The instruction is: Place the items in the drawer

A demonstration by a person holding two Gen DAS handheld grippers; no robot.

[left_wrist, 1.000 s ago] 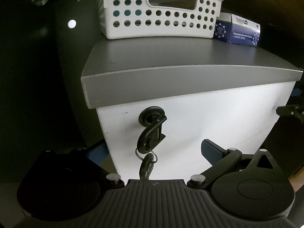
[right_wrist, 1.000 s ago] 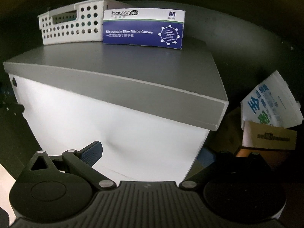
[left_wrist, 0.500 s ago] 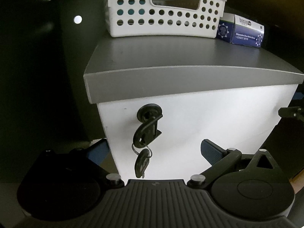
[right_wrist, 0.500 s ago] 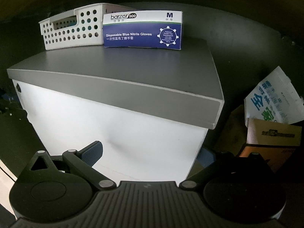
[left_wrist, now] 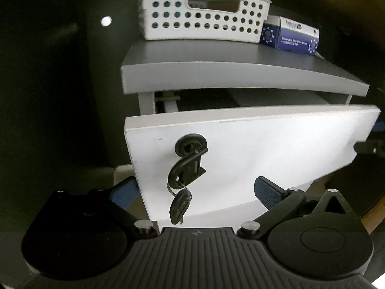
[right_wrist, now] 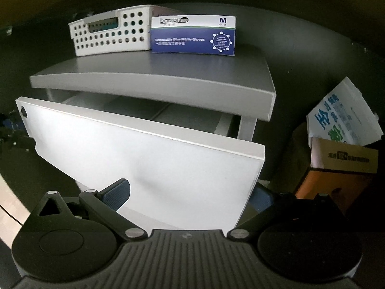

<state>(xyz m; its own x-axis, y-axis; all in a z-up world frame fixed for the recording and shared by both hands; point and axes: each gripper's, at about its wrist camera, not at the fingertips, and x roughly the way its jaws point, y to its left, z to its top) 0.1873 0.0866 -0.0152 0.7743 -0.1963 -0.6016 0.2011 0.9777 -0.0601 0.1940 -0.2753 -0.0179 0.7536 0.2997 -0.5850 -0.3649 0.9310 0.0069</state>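
The white drawer front [left_wrist: 264, 144] [right_wrist: 144, 149] stands pulled out from under the grey cabinet top [left_wrist: 228, 57], and a strip of the drawer's inside shows behind it. My left gripper [left_wrist: 195, 192] is open, with its left finger behind the front's left edge and its right finger [left_wrist: 267, 192] before the panel. My right gripper [right_wrist: 190, 196] is open too, straddling the front's right edge, left finger [right_wrist: 118, 193] in front. On the cabinet top sit a white perforated basket [left_wrist: 202, 16] [right_wrist: 110, 33] and a blue glove box [left_wrist: 293, 37] [right_wrist: 192, 36].
A black key with a second key on a ring [left_wrist: 182, 187] hangs from the lock at the drawer front's left. A brown cardboard box [right_wrist: 344, 161] and a white printed bag [right_wrist: 341, 115] stand right of the cabinet. Dark walls surround the cabinet.
The drawer, shut in both earlier frames, has slid out toward me with both grippers hooked on its front. The keys have swung.
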